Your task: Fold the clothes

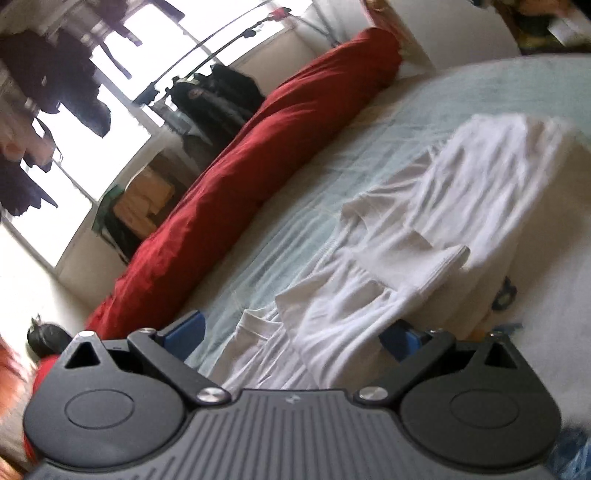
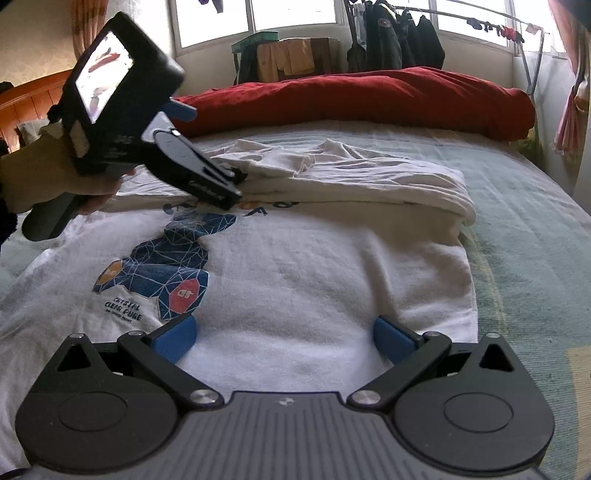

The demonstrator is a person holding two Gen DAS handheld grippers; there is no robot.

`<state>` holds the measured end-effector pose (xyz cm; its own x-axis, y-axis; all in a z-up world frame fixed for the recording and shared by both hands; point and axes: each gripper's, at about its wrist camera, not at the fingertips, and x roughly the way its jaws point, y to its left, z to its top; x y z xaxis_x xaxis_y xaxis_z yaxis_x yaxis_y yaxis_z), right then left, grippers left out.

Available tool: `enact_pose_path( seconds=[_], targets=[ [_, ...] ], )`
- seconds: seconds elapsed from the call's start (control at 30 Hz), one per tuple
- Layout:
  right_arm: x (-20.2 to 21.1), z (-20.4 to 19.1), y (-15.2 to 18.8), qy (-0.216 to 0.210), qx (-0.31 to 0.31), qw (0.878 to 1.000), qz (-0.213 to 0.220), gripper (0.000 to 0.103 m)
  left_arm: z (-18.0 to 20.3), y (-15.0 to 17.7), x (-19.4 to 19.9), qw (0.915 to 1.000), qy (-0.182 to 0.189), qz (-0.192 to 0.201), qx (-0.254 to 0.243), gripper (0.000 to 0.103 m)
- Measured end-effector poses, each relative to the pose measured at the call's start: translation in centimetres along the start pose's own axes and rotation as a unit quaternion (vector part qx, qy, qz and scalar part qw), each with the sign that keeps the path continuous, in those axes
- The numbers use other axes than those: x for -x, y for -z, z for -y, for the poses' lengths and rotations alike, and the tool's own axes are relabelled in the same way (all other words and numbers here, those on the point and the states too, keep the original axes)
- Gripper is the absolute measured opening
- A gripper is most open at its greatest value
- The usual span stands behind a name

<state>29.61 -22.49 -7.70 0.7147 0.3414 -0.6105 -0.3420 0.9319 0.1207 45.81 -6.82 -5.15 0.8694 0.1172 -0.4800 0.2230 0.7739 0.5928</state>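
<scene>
Both grippers stand wide apart and hold nothing. Seen from its own camera, the right gripper point(image 2: 284, 339) hovers low over the near part of a white T-shirt point(image 2: 314, 266), its blue fingertips point(image 2: 173, 338) spread to either side of bare cloth; whether they touch the fabric cannot be told. The left gripper point(image 1: 295, 336) also has its blue fingertips point(image 1: 186, 330) spread, with rumpled white cloth between and beyond them but not clamped. From the right camera the same left gripper point(image 2: 221, 184) reaches in from the left, held in a hand point(image 2: 55, 173), its tip down at the fold line of the shirt.

The T-shirt lies spread on the bed point(image 2: 524, 221), with its far part doubled over in a creased, thick layer across the middle. A blue geometric print point(image 2: 166, 266) with two orange-red hexagons and small dark lettering shows on the flat near part, to the left.

Under the shirt is a pale green-blue bedcover. A long red quilt roll point(image 2: 369, 99) lies along the far edge of the bed. Behind it stand bright windows point(image 2: 291, 14), a rack with dark clothes point(image 2: 402, 40) hanging, and a wooden headboard point(image 2: 29, 99) at the far left.
</scene>
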Motion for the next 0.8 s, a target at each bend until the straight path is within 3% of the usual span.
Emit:
enact_pose_path(
  seconds=[0.1,0.2,0.33,0.4,0.53,0.63,0.73,0.8],
  targets=[
    [0.0,0.0,0.0,-0.001,-0.001,1.0,0.001,0.103,-0.3,-0.2,-0.2,0.9998,-0.009,-0.005,0.017,0.1],
    [0.0,0.0,0.0,0.0,0.0,1.0,0.001,0.103,-2.1,0.6,-0.3,0.9967,-0.007,-0.033,0.074,0.1],
    [0.0,0.0,0.0,0.0,0.001,1.0,0.001,0.103,-4.7,2.7,-0.4,0.9852,0.0,-0.064,0.159,0.1],
    [0.0,-0.1,0.1,0.0,0.001,1.0,0.001,0.103,-5.1,3.7,-0.3,0.9817,0.008,-0.069,0.177,0.1],
    [0.1,-0.1,0.1,0.001,0.002,1.0,0.002,0.103,-3.8,3.8,0.1,0.9892,0.006,-0.046,0.139,0.098],
    [0.1,0.0,0.1,-0.001,0.001,1.0,0.004,0.103,-1.7,3.1,0.3,0.9974,0.001,-0.015,0.071,0.098],
    [0.0,0.0,0.1,-0.001,0.001,1.0,0.004,0.103,0.7,2.5,0.3,0.9996,-0.02,0.017,-0.005,0.098],
    [0.0,0.0,0.1,-0.002,0.001,1.0,0.004,0.103,0.8,2.2,0.2,0.9995,-0.019,0.024,-0.003,0.098]
  ],
)
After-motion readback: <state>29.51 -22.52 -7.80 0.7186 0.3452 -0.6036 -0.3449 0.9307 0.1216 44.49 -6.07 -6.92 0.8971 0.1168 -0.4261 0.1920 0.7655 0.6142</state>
